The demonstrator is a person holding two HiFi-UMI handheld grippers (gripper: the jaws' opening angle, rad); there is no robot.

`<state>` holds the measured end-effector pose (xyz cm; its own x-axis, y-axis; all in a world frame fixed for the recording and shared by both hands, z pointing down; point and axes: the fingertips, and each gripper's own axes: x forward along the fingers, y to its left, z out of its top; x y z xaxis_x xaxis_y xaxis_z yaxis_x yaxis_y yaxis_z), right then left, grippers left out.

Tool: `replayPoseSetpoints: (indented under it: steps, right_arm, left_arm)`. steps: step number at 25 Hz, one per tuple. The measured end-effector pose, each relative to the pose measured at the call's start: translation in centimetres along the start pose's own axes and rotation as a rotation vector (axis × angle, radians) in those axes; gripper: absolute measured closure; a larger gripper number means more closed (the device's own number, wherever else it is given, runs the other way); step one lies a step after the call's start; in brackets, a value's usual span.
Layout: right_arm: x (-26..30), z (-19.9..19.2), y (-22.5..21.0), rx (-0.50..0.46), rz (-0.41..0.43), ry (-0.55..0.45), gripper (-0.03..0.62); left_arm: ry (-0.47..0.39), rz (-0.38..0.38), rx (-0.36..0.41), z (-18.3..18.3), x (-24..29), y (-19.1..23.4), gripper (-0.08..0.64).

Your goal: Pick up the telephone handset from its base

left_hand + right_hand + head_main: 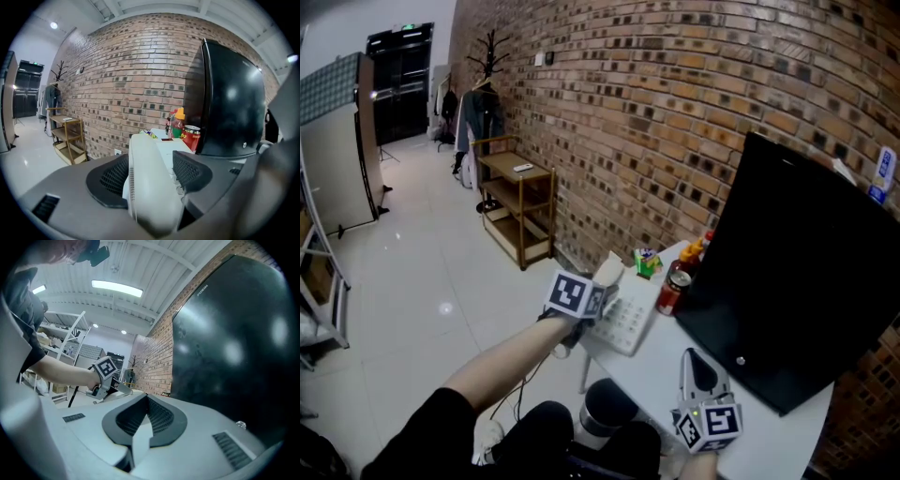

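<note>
The white telephone handset (pixel 608 273) lies along the left side of its white base (pixel 630 324), at the left end of the table. My left gripper (pixel 602 292) reaches over it from the left. In the left gripper view the handset (pixel 151 192) fills the gap between the wide-spread jaws of the left gripper (pixel 149 165). It lies close against the left pad (pixel 110 180), while keys of the base show between it and the right pad (pixel 190 171). My right gripper (pixel 695 357) rests over the table's near side, its jaws together and empty; the right gripper view shows the gripper (pixel 146 398) pointing at the monitor.
A big black monitor (pixel 797 272) stands on the white table (pixel 759 436) against the brick wall. A red can (pixel 673 291), a sauce bottle (pixel 694 251) and a small colourful packet (pixel 647 262) sit behind the phone. A wooden shelf (pixel 516 202) stands further left.
</note>
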<state>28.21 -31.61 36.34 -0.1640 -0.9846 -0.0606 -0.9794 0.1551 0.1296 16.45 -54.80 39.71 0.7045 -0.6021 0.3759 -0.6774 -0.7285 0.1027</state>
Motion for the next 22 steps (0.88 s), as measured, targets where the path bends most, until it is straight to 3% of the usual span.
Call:
replayPoseSetpoints:
  steps: [14,22]
  right_arm:
    - [0.1,-0.2,-0.1,0.022,0.018,-0.011,0.584]
    - [0.0,-0.2,-0.1,0.019,0.013,-0.009,0.584]
  left_arm:
    - [0.052,0.042,0.013,-0.3,1.8,-0.3,0.319]
    - [-0.003,0.022,-0.034,-0.1,0.8,-0.3,0.325]
